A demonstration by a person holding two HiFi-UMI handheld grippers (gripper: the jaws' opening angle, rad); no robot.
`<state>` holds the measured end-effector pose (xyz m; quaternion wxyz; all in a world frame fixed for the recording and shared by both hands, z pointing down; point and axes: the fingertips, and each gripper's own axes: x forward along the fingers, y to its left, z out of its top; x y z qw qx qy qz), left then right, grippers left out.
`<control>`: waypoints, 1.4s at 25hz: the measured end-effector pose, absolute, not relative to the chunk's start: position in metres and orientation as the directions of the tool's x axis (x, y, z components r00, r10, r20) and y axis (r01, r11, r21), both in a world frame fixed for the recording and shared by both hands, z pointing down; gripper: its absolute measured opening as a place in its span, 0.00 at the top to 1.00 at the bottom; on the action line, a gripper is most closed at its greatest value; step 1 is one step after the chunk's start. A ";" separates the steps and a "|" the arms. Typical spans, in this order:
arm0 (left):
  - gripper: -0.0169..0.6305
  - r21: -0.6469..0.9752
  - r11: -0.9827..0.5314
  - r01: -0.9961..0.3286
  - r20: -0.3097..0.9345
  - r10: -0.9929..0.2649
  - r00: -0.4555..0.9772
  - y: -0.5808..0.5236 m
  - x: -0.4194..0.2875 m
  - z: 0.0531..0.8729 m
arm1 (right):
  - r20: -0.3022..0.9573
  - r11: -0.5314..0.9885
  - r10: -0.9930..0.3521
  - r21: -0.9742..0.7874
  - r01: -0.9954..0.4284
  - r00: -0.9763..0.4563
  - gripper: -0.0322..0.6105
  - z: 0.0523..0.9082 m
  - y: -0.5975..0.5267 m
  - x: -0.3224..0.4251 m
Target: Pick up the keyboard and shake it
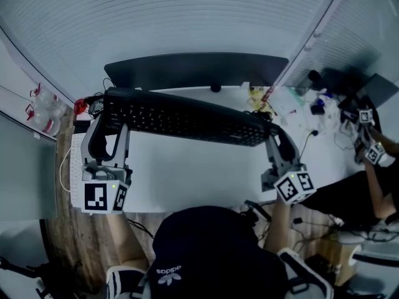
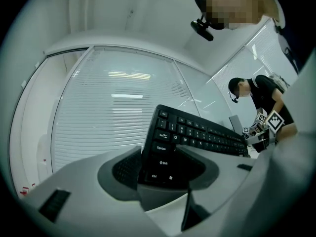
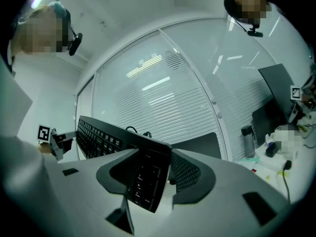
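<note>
Left hand-held gripper [image 1: 110, 122]: jaws clamped on the keyboard's left end.
Keyboard [image 1: 187, 119]: black, full-width, lifted off the white worktop [image 1: 187, 176], spanning between both grippers in front of a dark monitor [image 1: 194, 71].
Right hand-held gripper [image 1: 273, 137]: jaws clamped on the keyboard's right end.

Dark cap [image 1: 212, 248] with a white logo; grey left hand-held gripper [image 1: 111, 122] and right hand-held gripper [image 1: 273, 133] bear black-and-white marker cubes [image 1: 100, 196]
</note>
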<state>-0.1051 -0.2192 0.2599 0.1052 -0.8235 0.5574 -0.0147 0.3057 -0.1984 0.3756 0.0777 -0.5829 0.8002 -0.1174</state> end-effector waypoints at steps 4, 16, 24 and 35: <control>0.65 -0.179 -0.361 -0.915 -0.081 -0.922 0.379 -0.226 -0.105 0.265 | 0.007 0.278 -0.956 -0.285 -0.917 -0.292 0.64 0.374 -0.209 0.307; 0.65 -0.158 -0.366 -0.917 -0.092 -0.919 0.383 -0.223 -0.110 0.259 | 0.003 0.287 -0.954 -0.272 -0.918 -0.299 0.65 0.359 -0.198 0.306; 0.65 -0.143 -0.359 -0.922 -0.086 -0.924 0.373 -0.223 -0.113 0.264 | 0.024 0.284 -0.954 -0.234 -0.930 -0.297 0.64 0.352 -0.202 0.300; 0.65 -0.131 -0.350 -0.928 -0.095 -0.927 0.363 -0.222 -0.114 0.264 | 0.028 0.286 -0.954 -0.213 -0.934 -0.299 0.64 0.349 -0.202 0.300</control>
